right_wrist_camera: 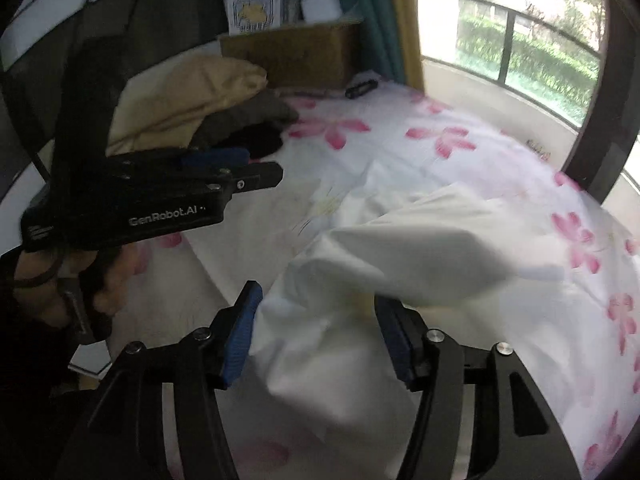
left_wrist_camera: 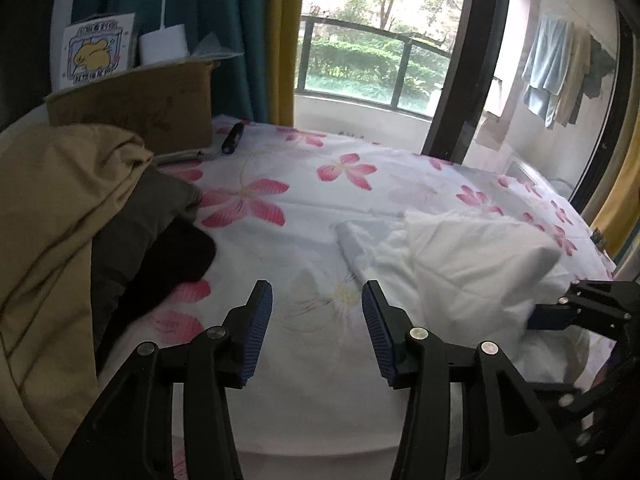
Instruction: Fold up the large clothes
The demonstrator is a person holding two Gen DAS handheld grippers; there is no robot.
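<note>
White garment (right_wrist_camera: 400,264), crumpled and partly lifted into a blurred fold, lay on the near right part of the bed (left_wrist_camera: 320,184), whose sheet carried a print of pink flowers. Right tongs (right_wrist_camera: 316,336) stood released, blue pads apart, with a bunched part of the white cloth rising between them; whether either pad touched the fabric could not be told through the blur. Left tongs (left_wrist_camera: 317,332) were likewise released, held over bare sheet just left of the garment (nothing lay between the pads). In the right wrist view the left tongs appeared side-on at the left of the frame, gripped by a person's hand (right_wrist_camera: 80,276). A heap of other clothes (left_wrist_camera: 72,216), tan on top with dark grey and black pieces beneath, sat at the left side of the bed, well apart from the white garment. Behind the heap stood a cardboard box (left_wrist_camera: 148,108) with a cartoon card (left_wrist_camera: 96,52) and a white lamp base (left_wrist_camera: 164,42) on it, and a small black flashlight (left_wrist_camera: 233,139) lay on the sheet beside the box.
</note>
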